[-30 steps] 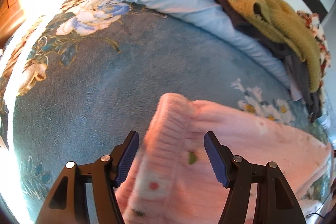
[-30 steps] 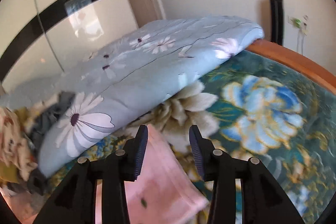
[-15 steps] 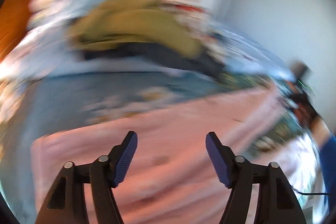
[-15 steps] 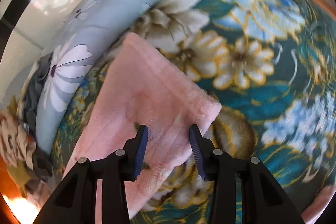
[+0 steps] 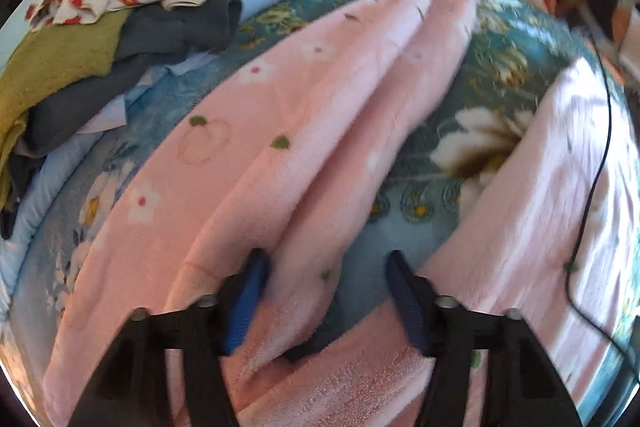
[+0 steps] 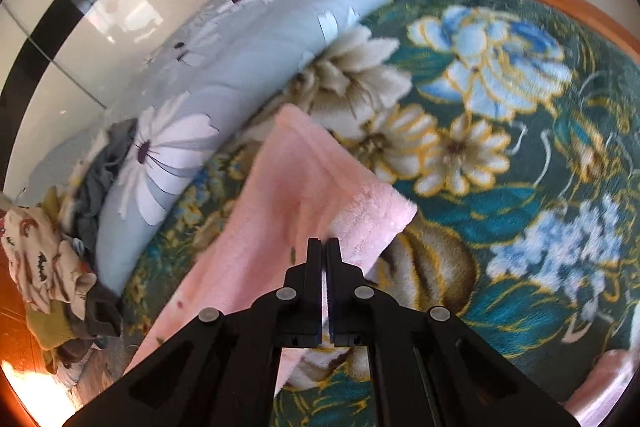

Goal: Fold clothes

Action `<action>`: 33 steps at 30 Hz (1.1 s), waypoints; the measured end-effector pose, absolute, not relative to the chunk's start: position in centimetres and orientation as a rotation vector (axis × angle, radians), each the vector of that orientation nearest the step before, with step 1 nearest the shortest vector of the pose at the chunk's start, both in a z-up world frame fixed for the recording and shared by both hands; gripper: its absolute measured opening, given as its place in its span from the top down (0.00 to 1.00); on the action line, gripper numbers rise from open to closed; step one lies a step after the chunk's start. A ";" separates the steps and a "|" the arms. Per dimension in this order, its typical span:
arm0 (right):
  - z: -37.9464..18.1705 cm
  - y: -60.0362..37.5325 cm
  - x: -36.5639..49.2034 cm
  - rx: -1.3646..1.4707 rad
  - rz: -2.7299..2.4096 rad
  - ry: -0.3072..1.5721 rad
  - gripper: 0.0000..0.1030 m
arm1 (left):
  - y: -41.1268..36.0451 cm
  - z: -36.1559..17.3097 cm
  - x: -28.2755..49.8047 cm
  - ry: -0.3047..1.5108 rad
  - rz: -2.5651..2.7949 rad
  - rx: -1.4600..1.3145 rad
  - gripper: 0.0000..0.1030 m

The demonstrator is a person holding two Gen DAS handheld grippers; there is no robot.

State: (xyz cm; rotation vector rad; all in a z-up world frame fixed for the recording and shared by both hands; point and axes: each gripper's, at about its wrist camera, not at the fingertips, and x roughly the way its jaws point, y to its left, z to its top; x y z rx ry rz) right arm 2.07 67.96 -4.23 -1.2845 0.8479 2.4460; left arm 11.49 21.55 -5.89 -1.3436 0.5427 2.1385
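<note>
Motion blur softens the far end of the fluffy pink garment (image 5: 320,99) spread across the floral bed blanket (image 6: 500,115), its hem pinched in the right gripper (image 6: 324,247) while the left gripper (image 5: 324,275) gapes wide over a fold.

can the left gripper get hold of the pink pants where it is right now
Probably yes. The left gripper is open and already down on the pink pants, with a raised fold of the fleece lying between its fingers and nothing over it. Closing there should catch it.
</note>
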 end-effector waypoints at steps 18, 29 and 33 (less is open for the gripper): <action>-7.1 76.8 11.3 -1.171 2.365 1.123 1.00 | 20.5 -4.9 12.8 0.172 1.979 -1.395 0.78; -2.4 70.7 14.4 -1.180 2.608 0.957 0.98 | 9.3 1.0 14.6 -0.340 2.188 -1.280 0.38; -1.8 65.1 17.8 -1.224 2.753 0.904 0.69 | 1.6 0.4 18.5 -0.494 2.405 -1.295 0.33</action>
